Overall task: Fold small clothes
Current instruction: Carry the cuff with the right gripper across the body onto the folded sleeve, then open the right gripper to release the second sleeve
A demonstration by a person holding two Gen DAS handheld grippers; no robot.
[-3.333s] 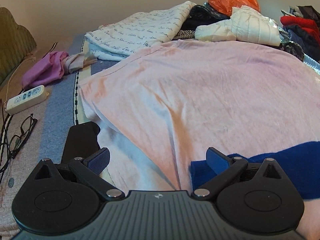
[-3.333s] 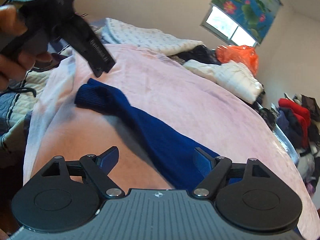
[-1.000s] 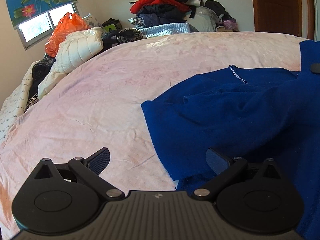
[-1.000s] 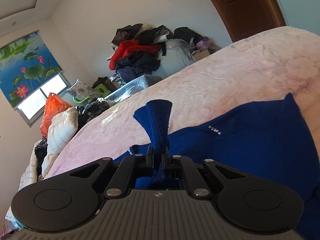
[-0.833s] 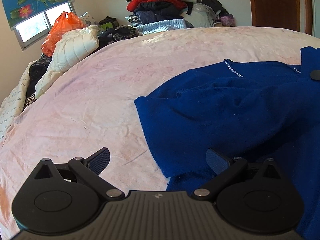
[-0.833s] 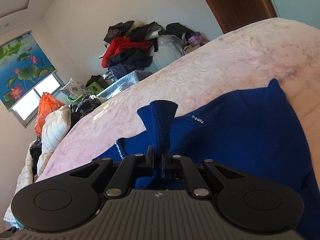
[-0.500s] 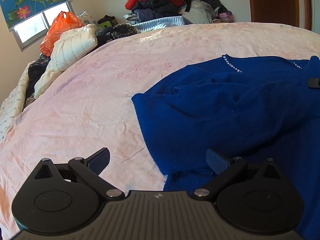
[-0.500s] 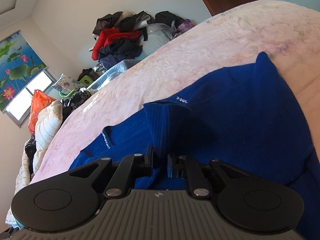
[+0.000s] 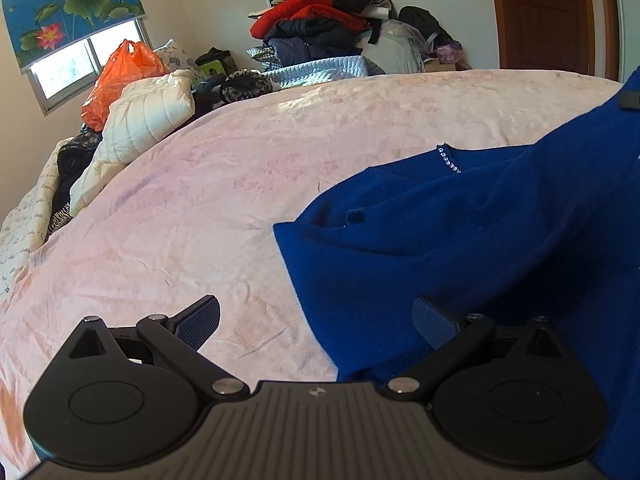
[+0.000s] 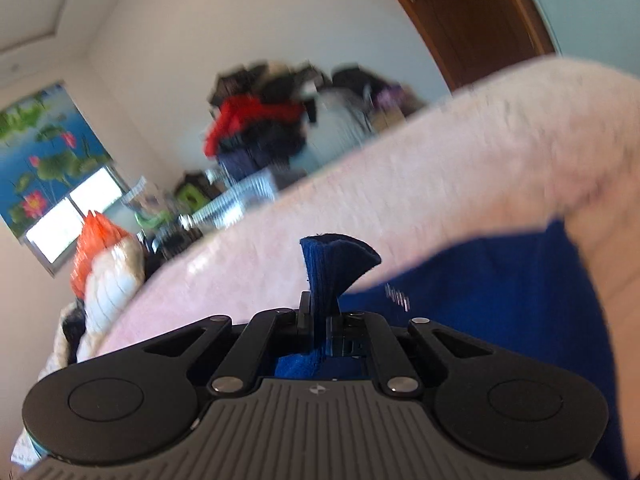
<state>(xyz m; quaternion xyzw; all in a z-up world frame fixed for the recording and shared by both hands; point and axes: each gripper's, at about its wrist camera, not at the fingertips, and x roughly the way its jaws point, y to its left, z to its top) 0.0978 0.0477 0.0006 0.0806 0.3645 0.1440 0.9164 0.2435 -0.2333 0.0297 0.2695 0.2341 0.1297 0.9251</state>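
A dark blue knitted sweater (image 9: 440, 240) with a row of small beads at the neckline lies on the pink bedspread (image 9: 224, 208). My left gripper (image 9: 316, 320) hovers open over the sweater's near left edge, its pads apart with cloth below the right one. My right gripper (image 10: 320, 312) has its jaws closing tight on a ribbed fold of the sweater (image 10: 500, 300), which sticks up in a fan above the pads. In the left wrist view the sweater's right side rises toward the upper right edge.
A heap of clothes (image 9: 320, 20) is piled against the far wall. An orange bag (image 9: 116, 80) and a white quilted jacket (image 9: 140, 124) sit at the bed's far left. A brown door (image 9: 544, 16) stands at the right, a window (image 9: 80, 64) at the left.
The right gripper loosened for an instant, pinched the fold again and swung up, so its view is blurred. The sweater's right side lifted. The left gripper stayed put.
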